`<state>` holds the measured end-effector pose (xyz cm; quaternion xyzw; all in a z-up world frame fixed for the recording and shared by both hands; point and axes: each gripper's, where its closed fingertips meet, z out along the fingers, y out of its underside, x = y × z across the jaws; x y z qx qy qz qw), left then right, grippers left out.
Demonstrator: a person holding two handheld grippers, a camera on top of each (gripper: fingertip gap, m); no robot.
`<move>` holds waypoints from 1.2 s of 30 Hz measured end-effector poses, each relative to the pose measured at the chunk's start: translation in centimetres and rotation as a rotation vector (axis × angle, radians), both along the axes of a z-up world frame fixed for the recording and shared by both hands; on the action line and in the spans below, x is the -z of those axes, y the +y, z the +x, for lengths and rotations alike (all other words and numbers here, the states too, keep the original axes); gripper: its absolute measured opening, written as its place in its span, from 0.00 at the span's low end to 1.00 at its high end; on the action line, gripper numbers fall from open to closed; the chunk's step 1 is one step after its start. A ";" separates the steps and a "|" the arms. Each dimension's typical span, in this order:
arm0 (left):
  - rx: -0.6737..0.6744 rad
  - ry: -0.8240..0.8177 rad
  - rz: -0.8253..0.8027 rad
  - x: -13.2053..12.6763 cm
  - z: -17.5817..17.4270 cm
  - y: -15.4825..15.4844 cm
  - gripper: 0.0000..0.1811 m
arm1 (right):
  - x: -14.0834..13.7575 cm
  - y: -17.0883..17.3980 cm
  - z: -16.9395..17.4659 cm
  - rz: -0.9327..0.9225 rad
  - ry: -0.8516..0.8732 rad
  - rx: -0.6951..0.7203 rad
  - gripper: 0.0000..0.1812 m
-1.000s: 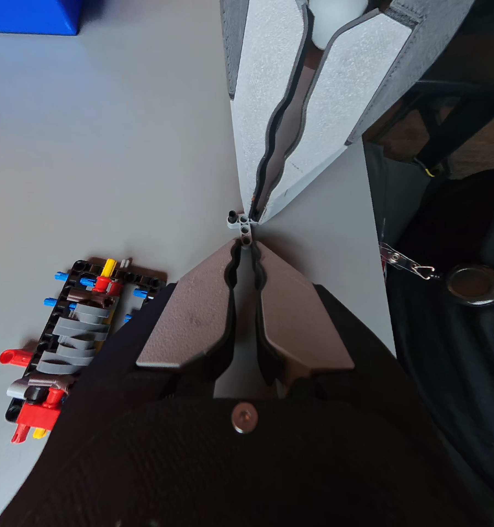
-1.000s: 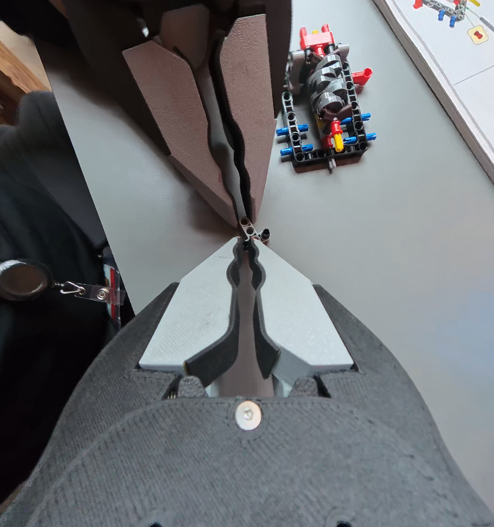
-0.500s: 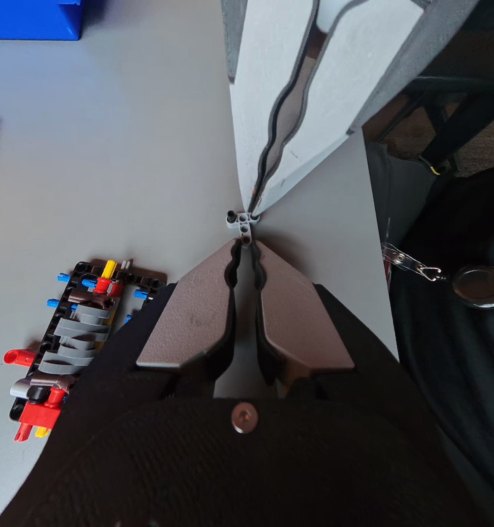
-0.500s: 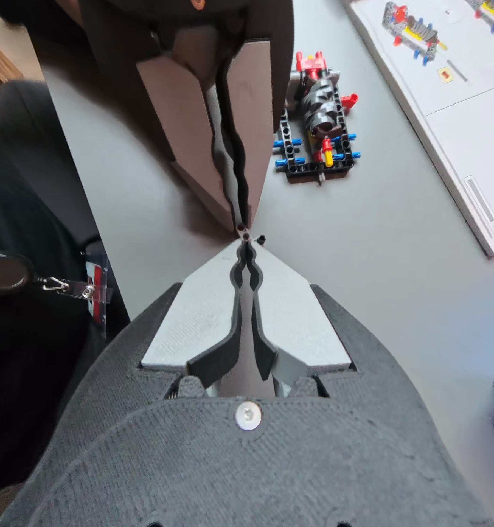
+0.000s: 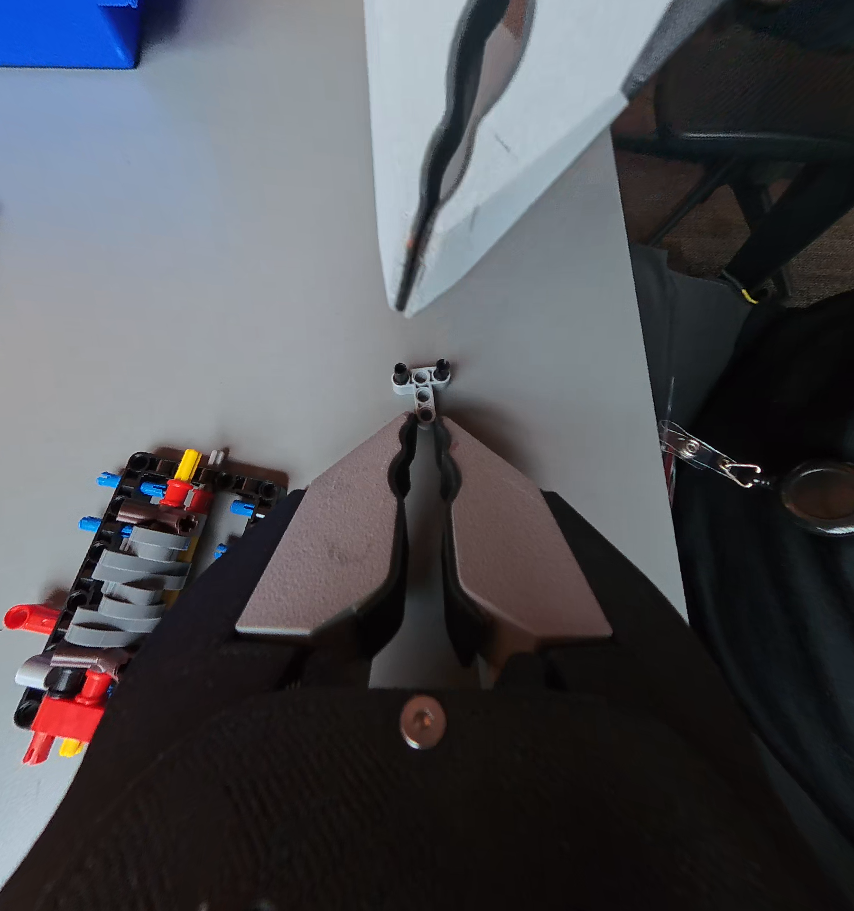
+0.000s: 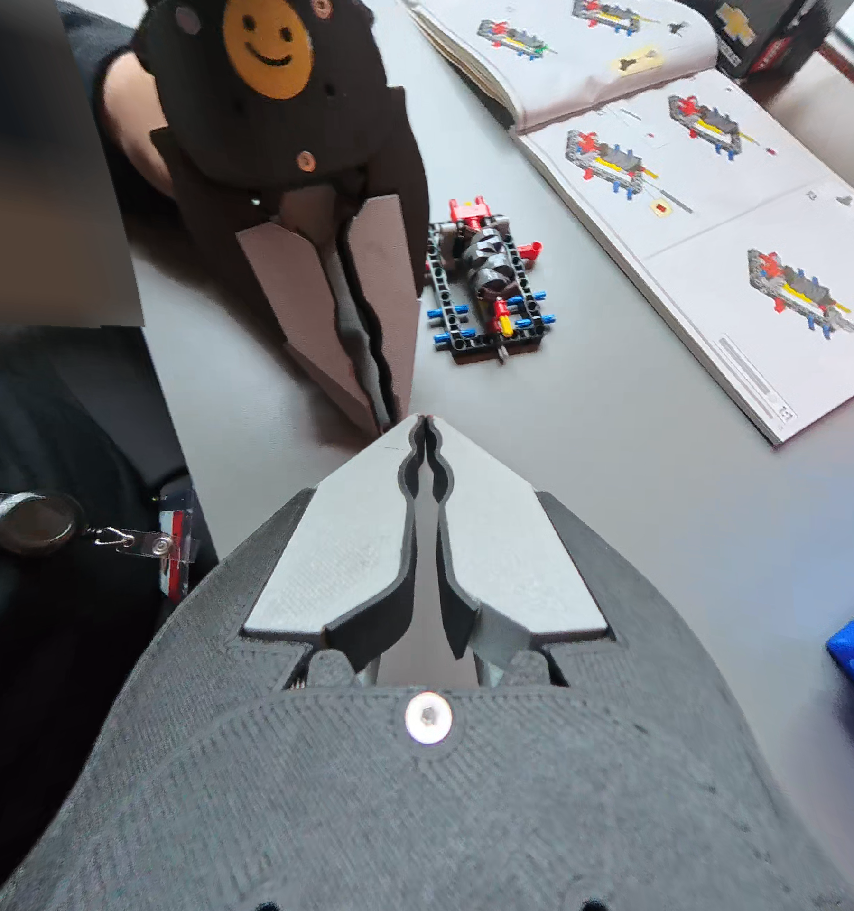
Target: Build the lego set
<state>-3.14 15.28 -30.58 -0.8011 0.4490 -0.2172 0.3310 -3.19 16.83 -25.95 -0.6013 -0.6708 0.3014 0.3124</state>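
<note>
Lego T-piece (image 5: 421, 383), light grey with two black pins in its crossbar, sits pinched by its stem between the tips of my left gripper (image 5: 426, 419), just above the grey table (image 5: 218, 271). My right gripper (image 6: 424, 419) is pressed together with nothing between its tips; from the left wrist view it hangs apart from the T-piece, beyond it. Partly built frame (image 6: 489, 291), black with grey cams, blue pins and red and yellow parts, lies on the table beside my left gripper. Open instruction booklet (image 6: 701, 197) lies beyond the frame. Blue box (image 5: 50, 32) stands at the table's far corner.
</note>
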 end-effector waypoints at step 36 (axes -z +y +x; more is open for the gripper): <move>-0.095 -0.157 -0.048 -1.7 -1.0 1.6 0.03 | -1.8 8.3 -4.5 -0.106 0.348 -0.172 0.13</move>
